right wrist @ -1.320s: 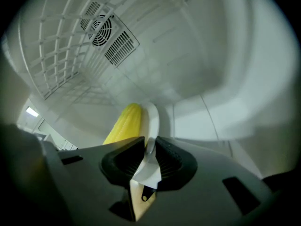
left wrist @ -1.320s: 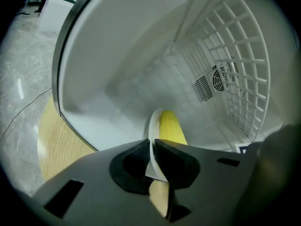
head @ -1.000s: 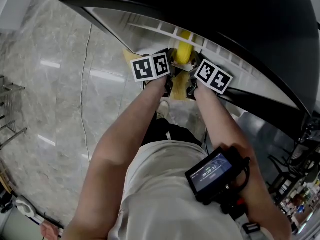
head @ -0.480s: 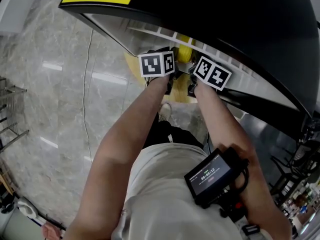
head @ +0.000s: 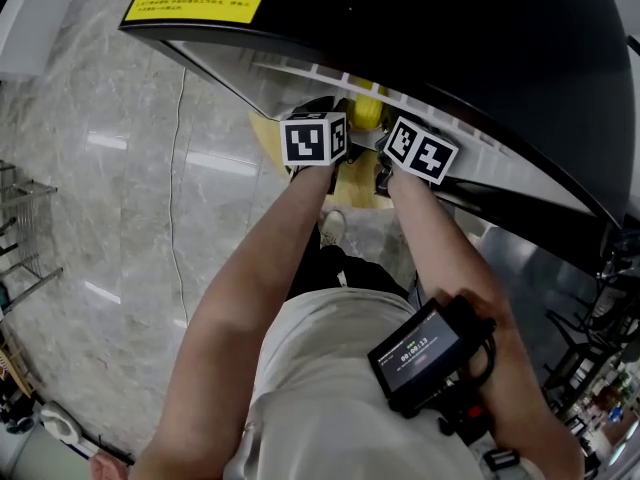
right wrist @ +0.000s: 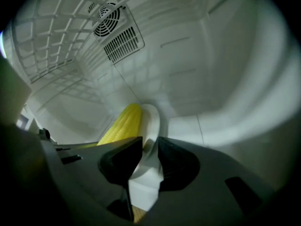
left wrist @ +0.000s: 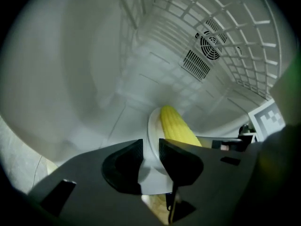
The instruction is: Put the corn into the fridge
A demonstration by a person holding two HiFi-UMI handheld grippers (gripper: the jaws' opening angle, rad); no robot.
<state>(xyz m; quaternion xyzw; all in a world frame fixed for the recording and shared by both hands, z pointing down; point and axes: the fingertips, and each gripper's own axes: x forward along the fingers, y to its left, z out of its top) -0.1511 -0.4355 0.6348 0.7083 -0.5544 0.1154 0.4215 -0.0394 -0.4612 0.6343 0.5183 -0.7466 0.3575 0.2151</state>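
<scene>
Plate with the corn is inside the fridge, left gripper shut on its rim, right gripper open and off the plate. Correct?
Not quite. The right gripper is not open: the right gripper view shows its jaws shut on the rim of the plate, just as the left gripper is. The rest holds: the corn lies on the plate inside the fridge.

Grey marble floor point(head: 100, 148); thin cable point(head: 172, 198) across it; wire rack point(head: 30, 186) left.
</scene>
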